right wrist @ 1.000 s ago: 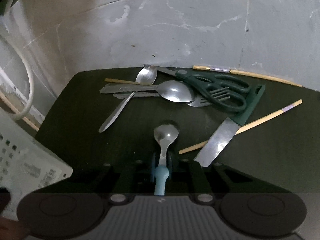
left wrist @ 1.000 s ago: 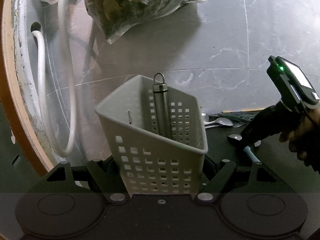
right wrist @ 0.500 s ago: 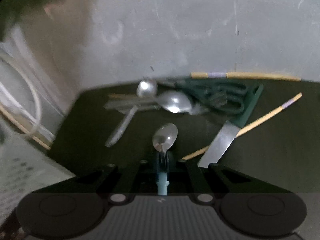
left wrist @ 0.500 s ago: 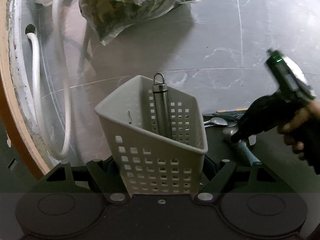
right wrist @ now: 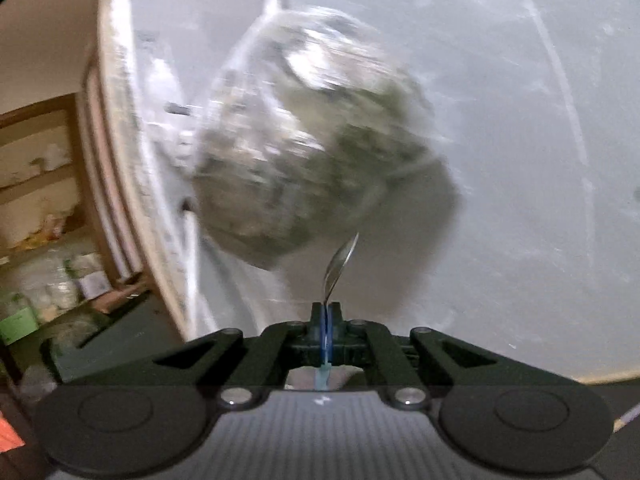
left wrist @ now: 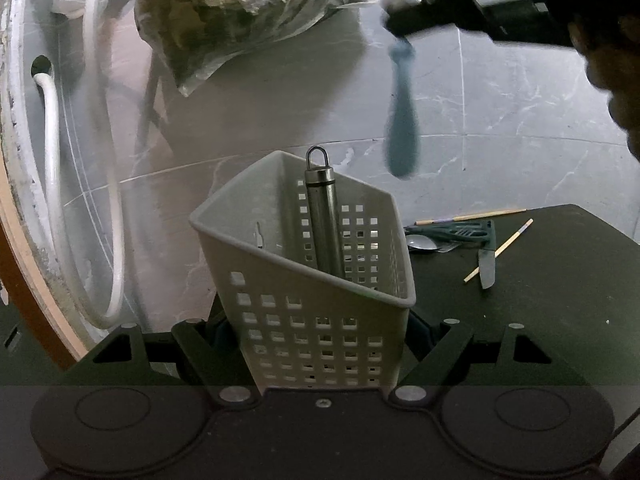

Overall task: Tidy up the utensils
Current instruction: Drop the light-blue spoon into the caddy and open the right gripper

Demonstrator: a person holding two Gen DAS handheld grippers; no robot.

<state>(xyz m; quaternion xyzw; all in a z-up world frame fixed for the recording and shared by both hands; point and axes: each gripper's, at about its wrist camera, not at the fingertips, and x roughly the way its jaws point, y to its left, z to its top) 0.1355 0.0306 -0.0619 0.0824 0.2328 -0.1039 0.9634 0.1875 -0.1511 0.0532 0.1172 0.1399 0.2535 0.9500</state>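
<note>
My left gripper (left wrist: pixel 320 328) is shut on a white perforated utensil basket (left wrist: pixel 316 308), which holds a steel-handled tool (left wrist: pixel 322 208) upright. My right gripper (right wrist: pixel 326 316) is shut on a blue-handled spoon (right wrist: pixel 340 264). In the left wrist view the right gripper (left wrist: pixel 404 20) is high at the upper right, with the spoon's blue handle (left wrist: pixel 402 132) hanging down above and to the right of the basket. Spoons (left wrist: pixel 424 242), green scissors (left wrist: pixel 460 230), a knife (left wrist: pixel 487 266) and chopsticks (left wrist: pixel 498 250) lie on the black mat (left wrist: pixel 540 300).
A clear bag of green stuff (left wrist: pixel 240 12) lies on the grey marble floor (left wrist: pixel 500 120) beyond the basket. White hoses (left wrist: pixel 52 128) run along the wall at left. The right wrist view is blurred and shows the bag (right wrist: pixel 304 152) and shelves (right wrist: pixel 40 200) at left.
My right gripper has lifted the blue-handled spoon off the mat, swung up and left, and now holds it above the basket. The left gripper and basket have stayed put.
</note>
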